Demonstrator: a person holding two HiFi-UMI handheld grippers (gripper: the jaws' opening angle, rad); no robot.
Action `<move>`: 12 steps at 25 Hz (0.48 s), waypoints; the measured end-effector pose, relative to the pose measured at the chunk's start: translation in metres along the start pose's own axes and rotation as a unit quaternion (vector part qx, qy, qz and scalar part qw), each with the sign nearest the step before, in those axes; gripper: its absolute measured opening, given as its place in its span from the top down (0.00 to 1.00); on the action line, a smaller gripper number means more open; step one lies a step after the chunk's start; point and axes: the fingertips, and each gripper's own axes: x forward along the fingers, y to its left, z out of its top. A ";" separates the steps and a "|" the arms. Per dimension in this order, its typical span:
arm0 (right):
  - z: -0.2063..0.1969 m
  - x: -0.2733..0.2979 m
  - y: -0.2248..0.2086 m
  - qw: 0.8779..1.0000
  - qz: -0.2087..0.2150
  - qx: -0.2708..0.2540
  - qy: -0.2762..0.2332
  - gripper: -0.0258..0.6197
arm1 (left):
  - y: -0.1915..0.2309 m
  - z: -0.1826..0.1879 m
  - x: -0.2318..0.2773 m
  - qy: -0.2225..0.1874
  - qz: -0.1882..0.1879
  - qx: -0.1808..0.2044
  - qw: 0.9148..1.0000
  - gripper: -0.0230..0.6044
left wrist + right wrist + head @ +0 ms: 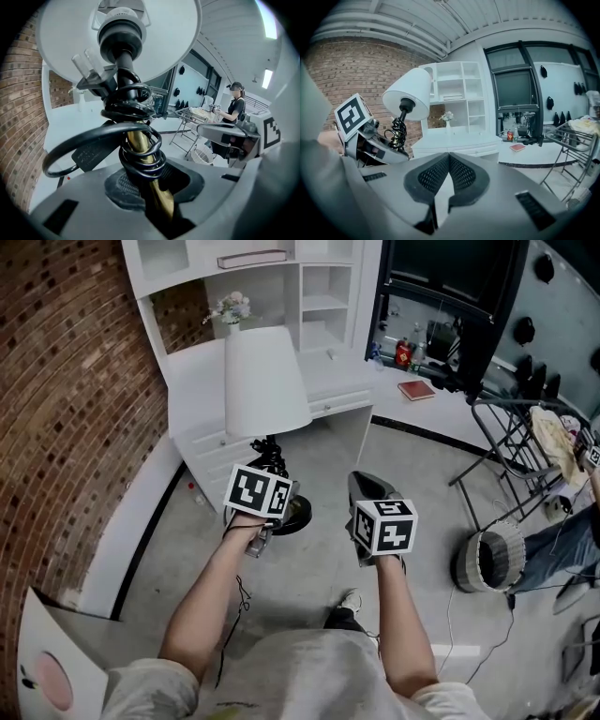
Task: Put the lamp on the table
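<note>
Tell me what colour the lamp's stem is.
Shiny brass-gold stem, with a black cord coiled around it. It shows best in the left gripper view.

Brick wall (66, 409) left; flower vase (231, 310) in white shelf unit (323, 277); red book (416, 389); woven basket (489, 559) on floor (309, 577).

Lampshade (267, 381) is white, stem (161, 197) brass, cord (97, 131) black.

In left claw (278, 505): lamp (267, 395), above floor (309, 582), before worktop (192, 381). Just right of lamp, apart from it: right claw (371, 486). On worktop, behind lamp: flower vase (231, 313). Brick wall (66, 399) at left. Wire basket (487, 559) on floor, far right.
</note>
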 end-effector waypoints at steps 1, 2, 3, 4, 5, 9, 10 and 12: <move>0.001 0.004 -0.003 1.000 0.001 0.000 0.000 0.95 | 0.001 0.003 0.004 0.001 0.001 -0.001 1.000 0.79; 0.003 0.008 -0.006 1.000 0.003 0.000 0.001 0.95 | 0.002 0.006 0.008 0.001 0.001 -0.002 1.000 0.79; 0.005 0.012 -0.010 1.000 0.005 -0.001 0.002 0.95 | 0.003 0.010 0.012 0.002 0.002 -0.003 1.000 0.79; 0.007 0.016 -0.015 1.000 0.006 -0.001 0.003 0.95 | 0.003 0.014 0.016 0.002 0.002 -0.004 1.000 0.79; 0.009 0.020 -0.020 1.000 0.008 -0.002 0.004 0.95 | 0.004 0.018 0.021 0.002 0.003 -0.005 1.000 0.79; 0.013 0.036 -0.046 1.000 0.015 -0.002 0.010 0.95 | 0.002 0.037 0.046 0.004 0.007 -0.009 1.000 0.79; 0.015 0.041 -0.053 1.000 0.017 -0.002 0.011 0.95 | 0.001 0.042 0.053 0.004 0.008 -0.011 1.000 0.79; 0.018 0.049 -0.068 1.000 0.023 -0.004 0.014 0.95 | -0.001 0.054 0.067 0.005 0.010 -0.015 1.000 0.79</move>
